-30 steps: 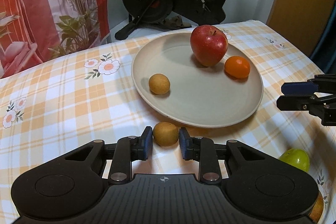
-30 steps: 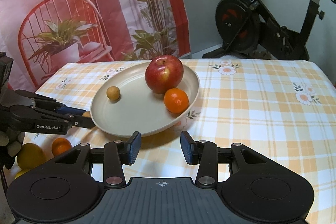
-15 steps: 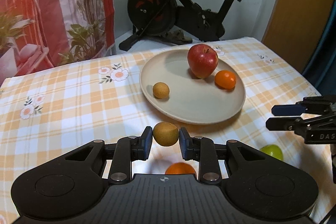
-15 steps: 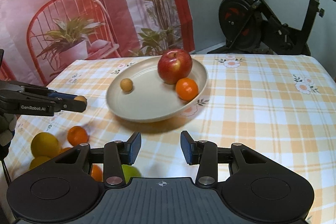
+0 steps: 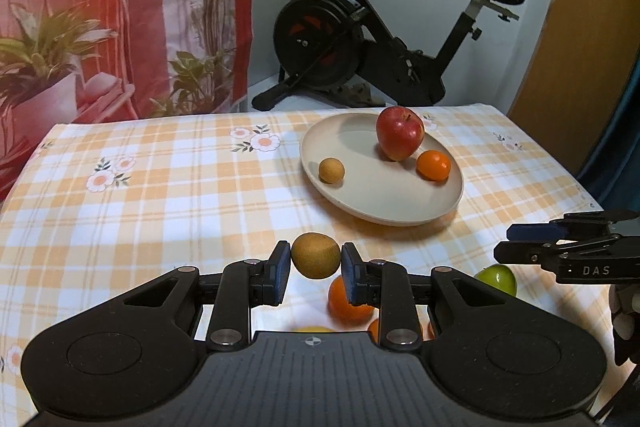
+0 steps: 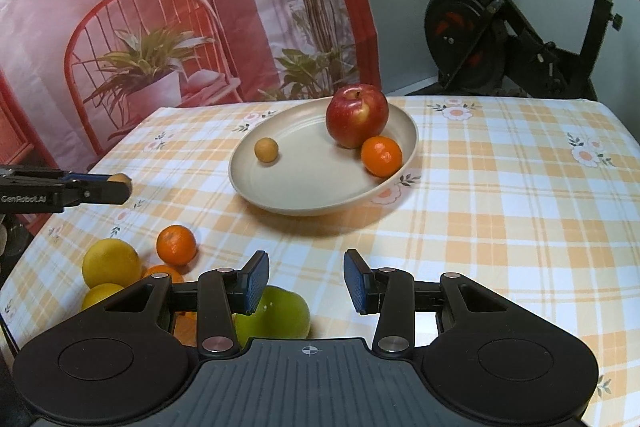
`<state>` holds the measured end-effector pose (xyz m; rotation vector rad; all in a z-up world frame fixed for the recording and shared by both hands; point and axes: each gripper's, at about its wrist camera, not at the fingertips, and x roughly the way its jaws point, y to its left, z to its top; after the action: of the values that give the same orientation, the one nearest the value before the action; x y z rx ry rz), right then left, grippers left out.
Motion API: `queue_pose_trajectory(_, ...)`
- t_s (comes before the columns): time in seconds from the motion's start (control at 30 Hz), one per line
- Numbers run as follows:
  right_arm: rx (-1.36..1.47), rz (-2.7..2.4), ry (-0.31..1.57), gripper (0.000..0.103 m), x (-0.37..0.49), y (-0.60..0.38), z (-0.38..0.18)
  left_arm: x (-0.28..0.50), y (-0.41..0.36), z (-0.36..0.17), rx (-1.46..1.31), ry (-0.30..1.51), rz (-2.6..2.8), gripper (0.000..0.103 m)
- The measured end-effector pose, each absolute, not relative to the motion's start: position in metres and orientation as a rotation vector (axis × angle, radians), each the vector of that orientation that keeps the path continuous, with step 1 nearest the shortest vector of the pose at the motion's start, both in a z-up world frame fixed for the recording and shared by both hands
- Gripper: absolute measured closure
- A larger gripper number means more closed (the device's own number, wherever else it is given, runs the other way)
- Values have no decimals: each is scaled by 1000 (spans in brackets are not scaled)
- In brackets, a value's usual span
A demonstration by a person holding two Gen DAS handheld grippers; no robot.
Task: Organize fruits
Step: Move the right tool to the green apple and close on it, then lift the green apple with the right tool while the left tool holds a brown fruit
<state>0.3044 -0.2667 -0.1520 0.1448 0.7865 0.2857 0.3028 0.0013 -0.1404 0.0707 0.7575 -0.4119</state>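
L gripper (image 5: 316, 269) pinching a small brown fruit (image 5: 315, 255) between both pads, lifted clear of the checked tablecloth (image 5: 160, 195); from the R cam it's just a tan nub at the tip of my L tongs (image 6: 120, 179), far left. R gripper (image 6: 306, 281) holds nothing, pads stand apart w/ a gap between them, hovering over the near edge of the cloth. Beige plate (image 5: 360, 203) sits centre-far on the table w/ a red apple (image 5: 399, 133) at its far side, a mandarin (image 5: 433, 165) touching or nearly touching the apple on its near right, and a second small brown fruit (image 5: 331, 170) alone on the plate's left part. Loose pile off the plate, near-left in the R cam: green apple (image 6: 276, 311) right under my R tongs, partly hidden by the left finger; orange (image 6: 176, 244) just left of it, big yellow citrus (image 6: 111, 262) beside that, a smaller yellow one (image 6: 100, 295) in front. More orange bits behind the finger linkage, count unclear, prob 1-2. Exercise bike (image 5: 360, 39) and red printed backdrop (image 6: 160, 7) behind the table.
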Motion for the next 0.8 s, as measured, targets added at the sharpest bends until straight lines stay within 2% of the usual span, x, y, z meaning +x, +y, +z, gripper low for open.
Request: queue_pose_trajectory(0.8,192,302,840,62,298,-261,-159,266,2,-141,-3,707,-400,74)
